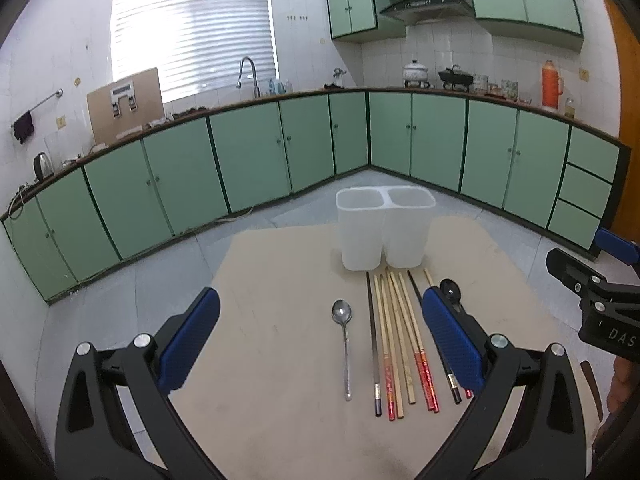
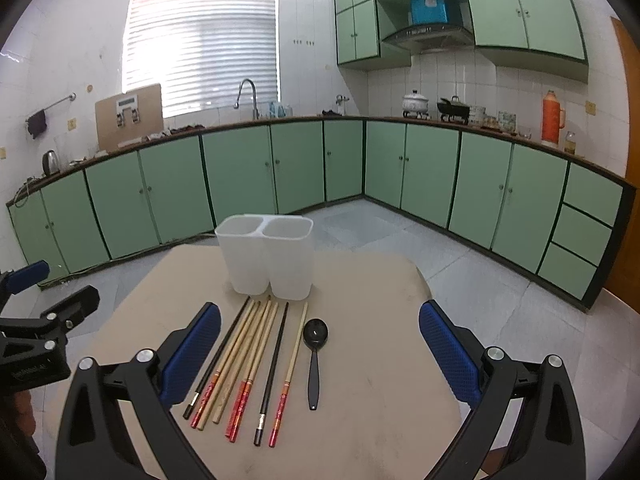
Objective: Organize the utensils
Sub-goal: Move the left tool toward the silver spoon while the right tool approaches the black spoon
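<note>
**Utensils laid out before a two-cup holder**

Hovering above the tan counter (image 2: 380, 360), the left tool (image 1: 320, 340) and right tool (image 2: 320, 354) both have their blue pads spread wide, holding nothing. At centre frame lie the chopsticks (image 2: 244, 364) in a row, a metal spoon (image 1: 343, 344) to their left, a black spoon (image 2: 315, 356) to their right. Behind them stands the white twin-compartment holder (image 2: 266, 256), upright.

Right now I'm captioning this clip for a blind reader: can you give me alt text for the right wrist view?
An open right hand-held gripper hovers over a beige table where a row of chopsticks and a black spoon lie side by side. Behind them stands an empty white two-compartment holder; green kitchen cabinets fill the background.
</note>
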The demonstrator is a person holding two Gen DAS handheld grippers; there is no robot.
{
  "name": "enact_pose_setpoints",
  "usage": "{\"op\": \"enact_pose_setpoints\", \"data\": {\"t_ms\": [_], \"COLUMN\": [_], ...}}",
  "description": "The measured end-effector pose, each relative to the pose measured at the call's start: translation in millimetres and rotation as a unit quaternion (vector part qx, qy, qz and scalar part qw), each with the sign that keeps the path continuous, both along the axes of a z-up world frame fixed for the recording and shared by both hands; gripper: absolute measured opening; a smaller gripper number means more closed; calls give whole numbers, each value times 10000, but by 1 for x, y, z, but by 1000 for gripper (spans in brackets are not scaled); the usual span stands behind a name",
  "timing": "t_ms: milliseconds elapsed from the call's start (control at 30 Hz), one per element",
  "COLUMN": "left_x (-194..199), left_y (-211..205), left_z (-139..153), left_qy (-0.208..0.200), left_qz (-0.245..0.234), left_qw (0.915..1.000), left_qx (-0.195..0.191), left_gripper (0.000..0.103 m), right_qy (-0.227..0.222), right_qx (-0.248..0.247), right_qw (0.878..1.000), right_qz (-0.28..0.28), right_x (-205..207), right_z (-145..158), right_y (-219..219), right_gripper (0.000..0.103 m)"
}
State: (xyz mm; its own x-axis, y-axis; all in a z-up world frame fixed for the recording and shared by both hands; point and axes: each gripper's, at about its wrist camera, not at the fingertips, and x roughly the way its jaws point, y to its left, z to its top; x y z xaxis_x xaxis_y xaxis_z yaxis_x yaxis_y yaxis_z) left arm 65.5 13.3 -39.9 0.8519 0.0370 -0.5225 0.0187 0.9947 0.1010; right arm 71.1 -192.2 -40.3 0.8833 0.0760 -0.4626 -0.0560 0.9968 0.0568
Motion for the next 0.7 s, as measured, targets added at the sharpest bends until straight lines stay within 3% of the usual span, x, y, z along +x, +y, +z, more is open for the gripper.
{"op": "enact_pose_setpoints", "data": {"t_ms": [433,700], "left_x": [57,96], "left_y": [10,22], "left_z": [-30,-54], "left_qy": [451,780], "left_qz": [138,288], "left_qw": [9989,9965], "left_qx": [-28,-5], "left_gripper": [98,98], "right_qy": [393,728], "right_qx": [-90,-144], "right_qw": [9992,9972], "right_qz": [26,47], "right_x": [58,95], "right_z": [-28,-49], "right_y": [5,7], "right_gripper": [97,89]}}
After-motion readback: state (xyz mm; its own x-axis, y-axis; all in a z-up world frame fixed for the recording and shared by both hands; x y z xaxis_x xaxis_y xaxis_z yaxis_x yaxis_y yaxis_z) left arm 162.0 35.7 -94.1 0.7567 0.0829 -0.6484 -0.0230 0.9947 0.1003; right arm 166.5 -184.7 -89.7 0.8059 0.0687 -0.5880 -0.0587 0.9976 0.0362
